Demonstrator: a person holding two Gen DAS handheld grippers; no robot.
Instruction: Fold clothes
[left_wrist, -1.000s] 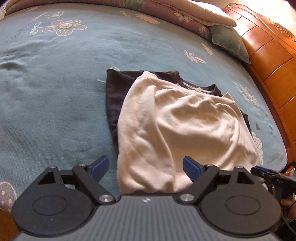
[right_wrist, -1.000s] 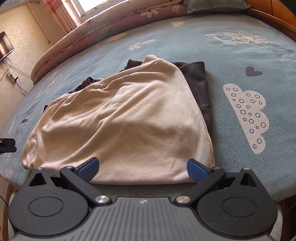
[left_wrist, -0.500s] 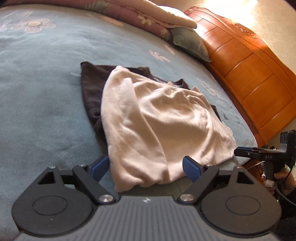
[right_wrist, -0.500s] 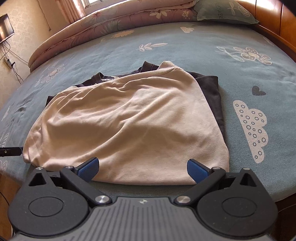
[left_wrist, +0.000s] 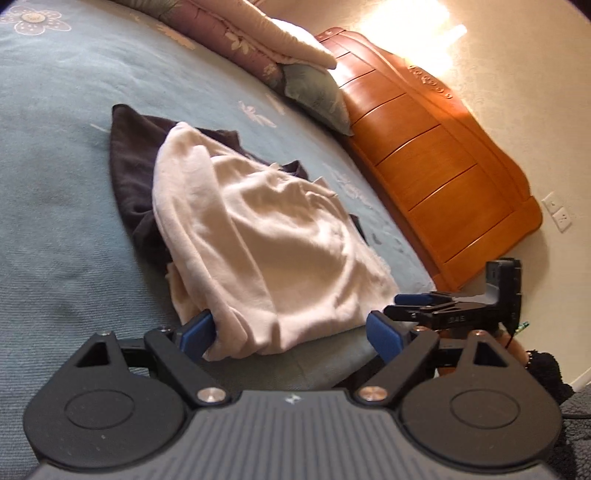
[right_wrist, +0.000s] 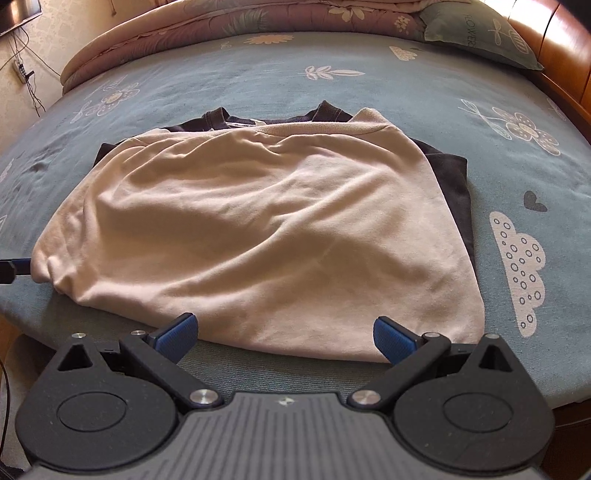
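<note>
A cream top (right_wrist: 258, 229) lies folded on a dark garment (right_wrist: 454, 184) on the blue bed sheet (right_wrist: 369, 92). My right gripper (right_wrist: 284, 334) stands open at the cream top's near hem, its blue pads (right_wrist: 391, 339) apart and pressing on nothing. In the left wrist view the cream top (left_wrist: 266, 236) covers most of the dark garment (left_wrist: 129, 166). My left gripper (left_wrist: 290, 330) is open low at the top's near corner. The bunched corner sits between the fingers, against the left pad (left_wrist: 195, 328). The right gripper (left_wrist: 443, 302) shows at the bed edge.
A wooden headboard (left_wrist: 424, 155) runs along the right. A pillow (left_wrist: 317, 96) and a rolled quilt (right_wrist: 221, 26) lie at the far side. The bed's near edge (right_wrist: 332, 380) is just under my right gripper. The left gripper's tip (right_wrist: 14, 267) shows at the left.
The left gripper dropped lower and swung right onto the cream top's near corner, bringing the headboard and right gripper into view. The right gripper shifted along the near hem. Both stayed open.
</note>
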